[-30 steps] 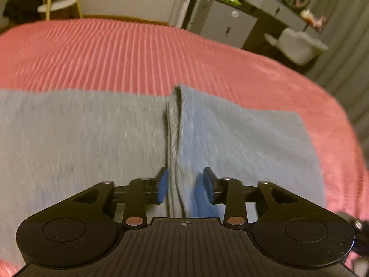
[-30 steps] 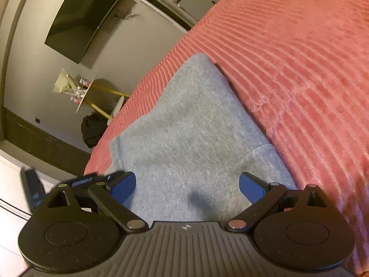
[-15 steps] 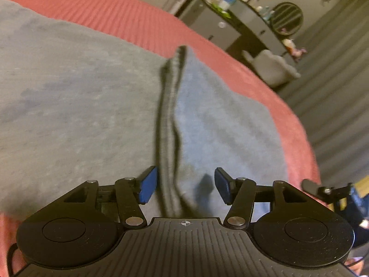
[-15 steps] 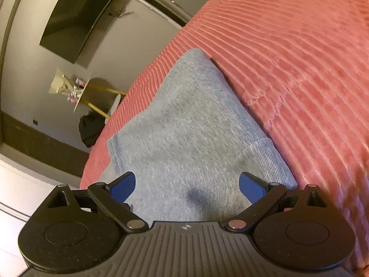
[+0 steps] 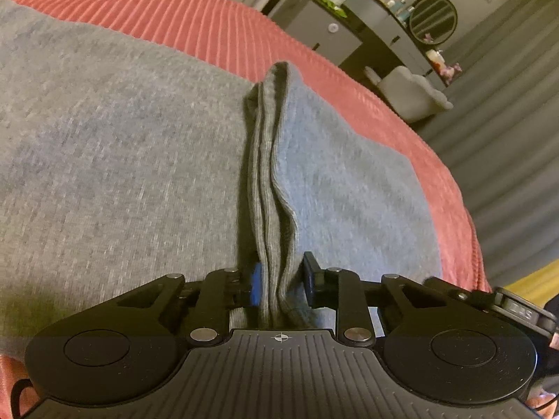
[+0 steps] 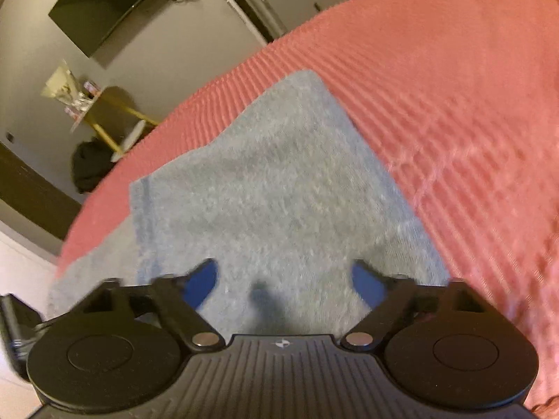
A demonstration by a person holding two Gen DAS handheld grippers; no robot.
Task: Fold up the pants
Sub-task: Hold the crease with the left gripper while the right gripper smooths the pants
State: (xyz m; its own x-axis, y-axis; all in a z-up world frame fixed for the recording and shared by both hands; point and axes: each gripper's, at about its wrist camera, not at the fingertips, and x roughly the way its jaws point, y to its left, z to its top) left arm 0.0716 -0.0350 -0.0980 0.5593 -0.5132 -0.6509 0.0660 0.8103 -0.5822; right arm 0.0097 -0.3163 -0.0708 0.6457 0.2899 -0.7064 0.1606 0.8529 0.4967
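Pants [image 5: 104, 160] on pink bedspread [image 5: 195, 17], left tool [image 5: 279, 284] just closed, pinching ribbed edge, right tool [image 6: 284, 284] closing, nothing gripped.

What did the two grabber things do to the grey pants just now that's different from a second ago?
The left gripper has just been closing and now pinches the ribbed edge of the folded grey knit pants, which it only straddled before. The right gripper has just been closing too, but its jaws are open over the cloth, pinching nothing. The pants stayed flat on the ribbed pink bedspread.
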